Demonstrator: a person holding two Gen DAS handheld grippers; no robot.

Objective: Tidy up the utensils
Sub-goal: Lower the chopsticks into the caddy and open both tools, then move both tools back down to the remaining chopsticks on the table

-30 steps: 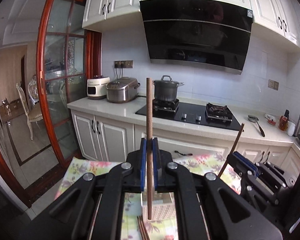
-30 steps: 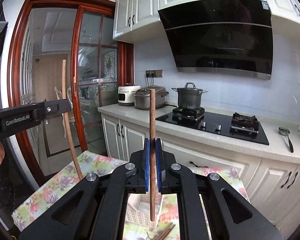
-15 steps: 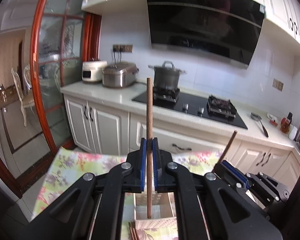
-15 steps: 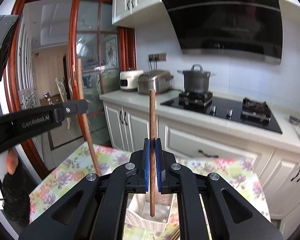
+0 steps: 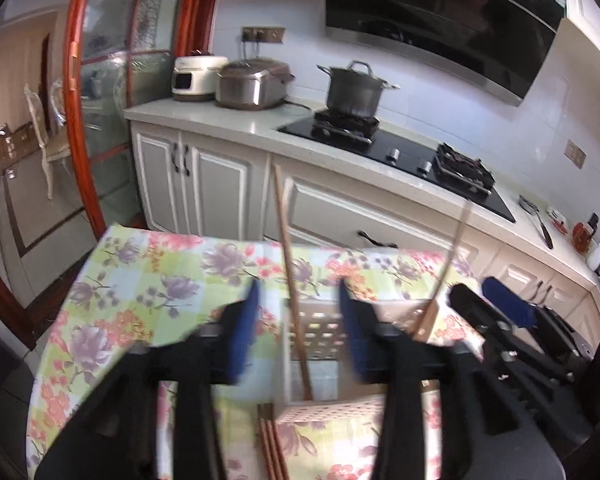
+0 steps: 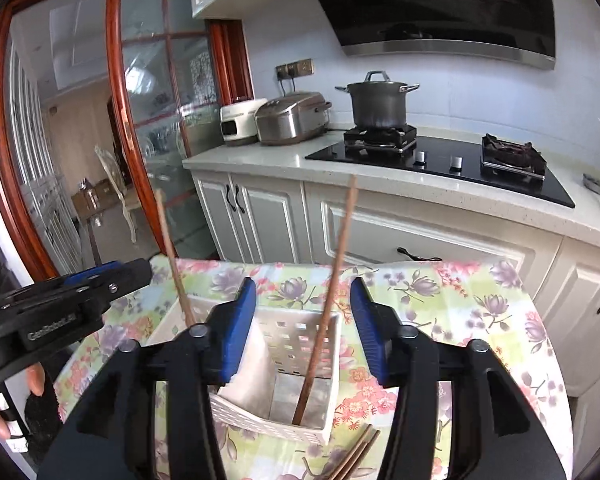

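On the flowered tablecloth [image 6: 460,304] a white perforated utensil basket [image 6: 300,340] is set, divided into compartments. 1 brown chopstick [image 6: 332,292] is seen standing tilted in the compartment in front of the right gripper [image 6: 303,328], its lower end on the basket floor and its top leaning toward the counter. The blue pads [image 6: 240,320] of this gripper are spread to either side of that stick without touching it, and the jaws are opening. A 2nd chopstick [image 5: 290,276] is seen leaning in the neighbouring compartment, between the blurred pads of the left gripper [image 5: 298,332], which are likewise parted and opening, clear of the wood. Nothing is held by either tool. More loose chopsticks [image 6: 356,456] are laid on the cloth just in front of the basket. A fingertip [image 6: 36,378] of the person is visible under the left gripper's handle. Behind the table, white cabinets [image 6: 260,216] are topped by a pale counter, on which a black gas hob [image 6: 440,160] carries a grey stockpot [image 6: 378,102]; a steel rice cooker [image 6: 292,118] and a white appliance [image 6: 238,122] are placed beside it, under a dark range hood [image 6: 440,4].
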